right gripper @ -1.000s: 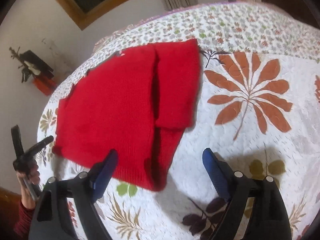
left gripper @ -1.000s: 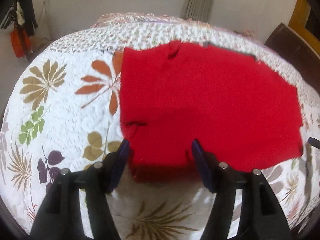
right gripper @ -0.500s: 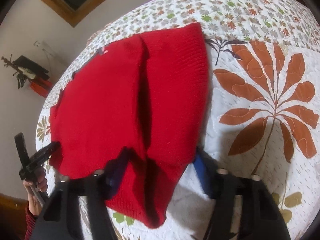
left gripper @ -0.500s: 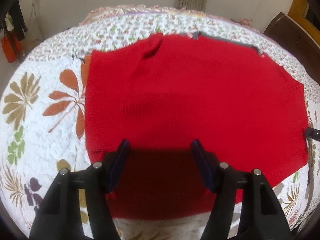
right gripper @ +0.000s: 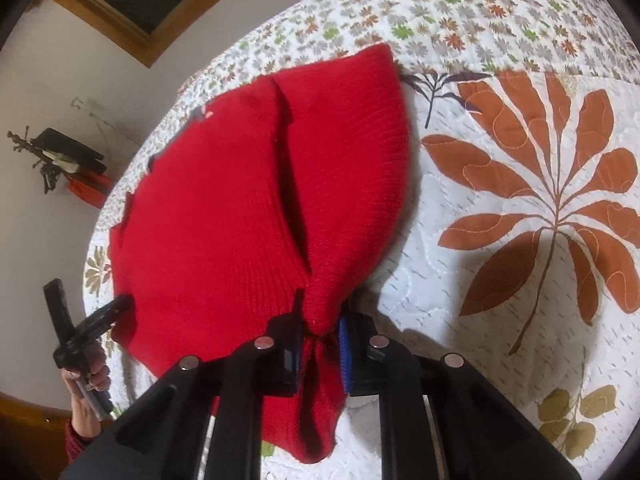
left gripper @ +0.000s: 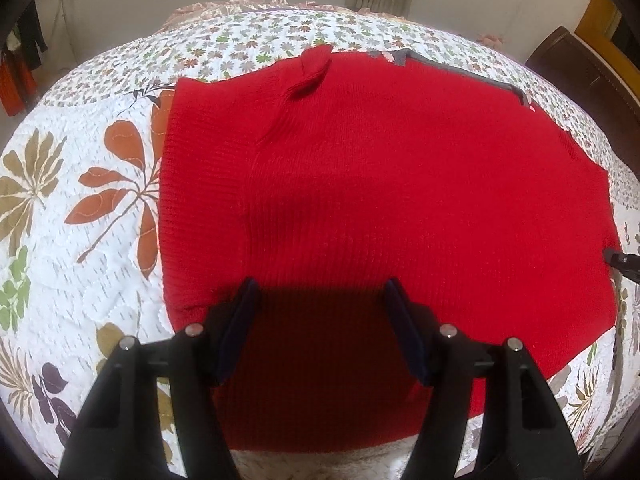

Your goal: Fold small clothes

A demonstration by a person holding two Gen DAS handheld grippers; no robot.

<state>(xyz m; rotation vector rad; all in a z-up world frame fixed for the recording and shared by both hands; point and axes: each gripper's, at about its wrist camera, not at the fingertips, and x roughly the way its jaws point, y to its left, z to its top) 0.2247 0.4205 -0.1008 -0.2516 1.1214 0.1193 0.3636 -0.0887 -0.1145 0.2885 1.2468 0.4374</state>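
1. Partly folded, a red sweater (left gripper: 400, 184) lies flat on a quilt (left gripper: 80, 216), 1 sleeve (right gripper: 352, 152) already laid over the body.
2. Right gripper (right gripper: 320, 344) is clenched on bunched knit at that sleeve's near end.
3. Left gripper (left gripper: 320, 328) hangs over the near hem, jaws apart, grasping nothing.
4. Remaining, I judge: the final folds.

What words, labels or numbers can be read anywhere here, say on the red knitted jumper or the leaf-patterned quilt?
None can be read.
Red knitted jumper: plain knit, no print; a small grey and pink patch at its far edge is too small to tell.
Leaf-patterned quilt: only leaves and flowers.
Right gripper and left gripper: no markings visible.
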